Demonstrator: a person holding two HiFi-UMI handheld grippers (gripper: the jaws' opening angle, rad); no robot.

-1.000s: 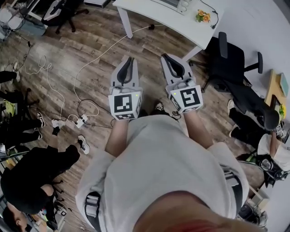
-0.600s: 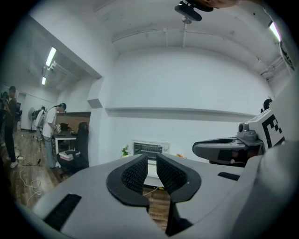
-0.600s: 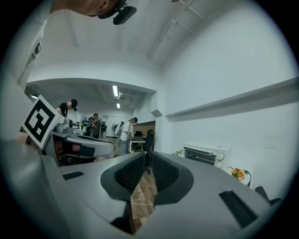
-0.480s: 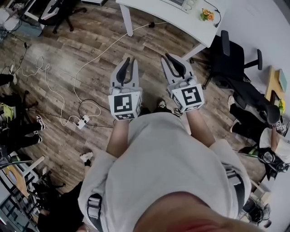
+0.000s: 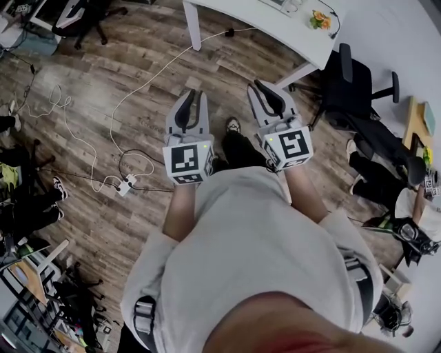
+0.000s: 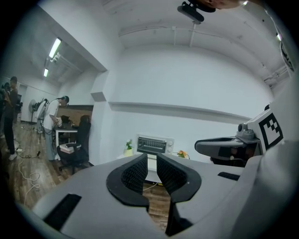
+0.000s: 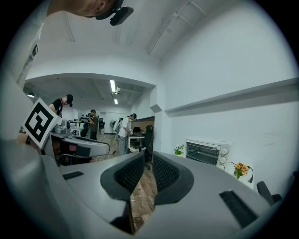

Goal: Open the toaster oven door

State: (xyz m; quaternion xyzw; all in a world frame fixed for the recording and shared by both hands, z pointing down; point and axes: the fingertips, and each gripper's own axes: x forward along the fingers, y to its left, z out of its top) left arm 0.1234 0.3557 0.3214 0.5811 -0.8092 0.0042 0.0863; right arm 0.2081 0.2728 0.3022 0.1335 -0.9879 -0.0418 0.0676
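Note:
The white toaster oven (image 6: 154, 145) stands on a white table (image 5: 248, 21) against the far wall, door closed; it also shows in the right gripper view (image 7: 203, 152). Only its edge (image 5: 281, 5) reaches the head view's top. Both grippers are held out over the wood floor, well short of the table. My left gripper (image 5: 195, 94) (image 6: 149, 159) is open by a narrow gap with nothing in it. My right gripper (image 5: 259, 89) (image 7: 148, 158) is likewise open and empty. Both pairs of jaws have just been opening.
An orange flower pot (image 5: 318, 19) sits on the table beside the oven. A black office chair (image 5: 348, 86) stands right of the table. A white cable and a power strip (image 5: 126, 184) lie on the floor at left. People stand at desks (image 7: 124, 130) further off.
Both grippers' jaws have parted from nearly shut to a narrow gap. The person has stepped towards the table; a foot now shows between the grippers.

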